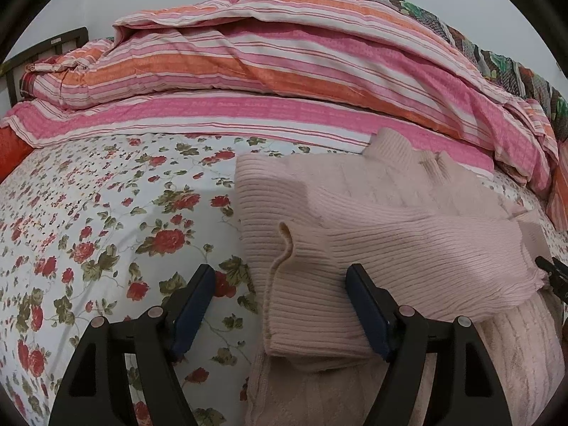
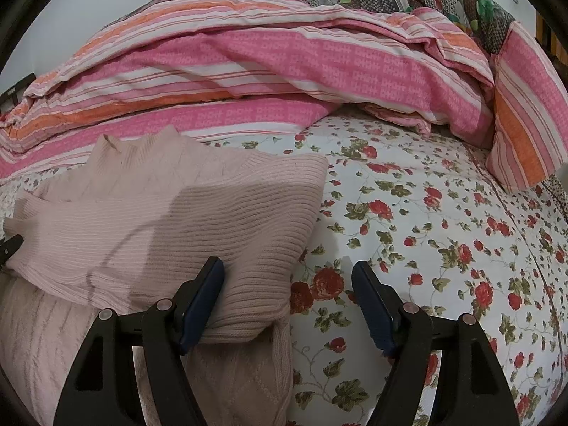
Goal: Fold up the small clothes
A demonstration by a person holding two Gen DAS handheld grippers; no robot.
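The pink sweater (image 1: pixel 372 220) lay on the flowered sheet (image 1: pixel 106 220), sleeves folded across. Both the left gripper (image 1: pixel 280 305) and right gripper (image 2: pixel 287 301) stood open, holding nothing. Springy sleeves might unfold if lifted carelessly.

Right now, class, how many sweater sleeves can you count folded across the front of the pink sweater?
2. One sleeve lies between the open left gripper; the other sleeve lies between the open right gripper. Both cross the pink sweater on the floral sheet.
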